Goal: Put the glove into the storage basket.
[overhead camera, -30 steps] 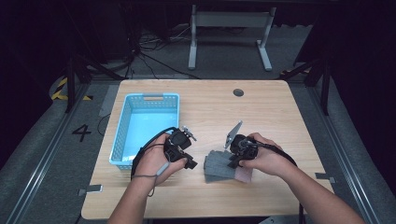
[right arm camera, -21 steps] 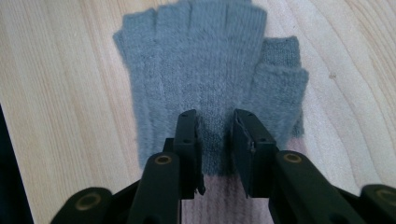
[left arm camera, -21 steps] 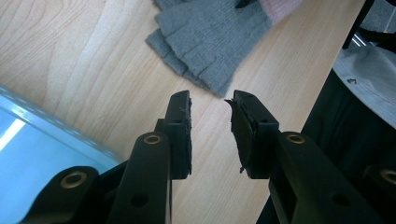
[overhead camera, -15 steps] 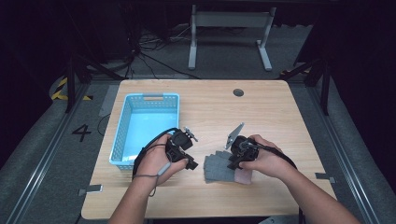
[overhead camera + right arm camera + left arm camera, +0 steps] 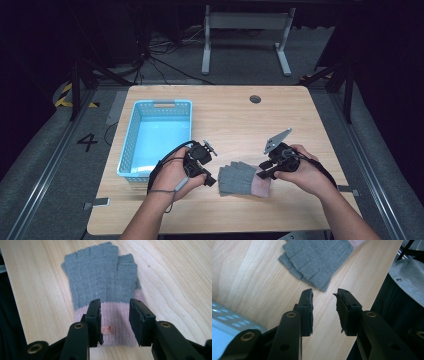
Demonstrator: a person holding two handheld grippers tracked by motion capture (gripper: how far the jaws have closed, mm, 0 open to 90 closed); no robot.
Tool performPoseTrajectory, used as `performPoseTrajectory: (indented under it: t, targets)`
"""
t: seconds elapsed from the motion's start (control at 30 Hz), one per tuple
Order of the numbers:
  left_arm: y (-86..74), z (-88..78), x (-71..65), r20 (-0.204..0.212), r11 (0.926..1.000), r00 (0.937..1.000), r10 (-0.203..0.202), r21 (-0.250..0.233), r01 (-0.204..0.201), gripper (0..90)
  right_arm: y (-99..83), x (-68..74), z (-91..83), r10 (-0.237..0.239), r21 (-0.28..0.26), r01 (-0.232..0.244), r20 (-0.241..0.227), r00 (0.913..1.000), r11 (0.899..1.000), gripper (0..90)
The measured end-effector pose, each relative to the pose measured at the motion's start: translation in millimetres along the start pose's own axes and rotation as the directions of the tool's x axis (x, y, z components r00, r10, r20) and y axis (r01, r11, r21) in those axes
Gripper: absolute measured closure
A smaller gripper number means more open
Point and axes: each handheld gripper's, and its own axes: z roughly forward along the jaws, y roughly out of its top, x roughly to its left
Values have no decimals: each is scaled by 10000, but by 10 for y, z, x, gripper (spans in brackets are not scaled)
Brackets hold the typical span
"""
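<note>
A grey fingerless glove [image 5: 240, 179] with a pink cuff lies flat on the wooden table [image 5: 240, 125], its finger ends toward the left. My right gripper [image 5: 263, 172] hovers at the cuff end. In the right gripper view its jaws [image 5: 115, 302] stand open over the pink cuff [image 5: 120, 315] without pressing on it; they have just been opening. My left gripper [image 5: 210, 180] sits just left of the glove's finger ends. Its jaws [image 5: 324, 293] are open, a little wider than before, with bare wood between them and the glove [image 5: 319, 257] just beyond.
A light blue plastic basket [image 5: 129, 145] stands at the table's left, close behind my left hand, and its corner [image 5: 227, 322] is in the left gripper view. A round cable hole [image 5: 255, 99] is at the back. The table's front edge lies close below the glove.
My right gripper has opened and drawn back to the right, off the glove. The glove now lies flat and spread out. The left hand has stayed in place.
</note>
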Motion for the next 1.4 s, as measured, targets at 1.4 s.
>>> performPoseTrajectory:
  t: [1.4]
  targets:
    - [109,622,-9,-439,9909,9990,-55,1338,113,643,-403,-215,232,2455,437,-2438,-389,9686,9688,495]
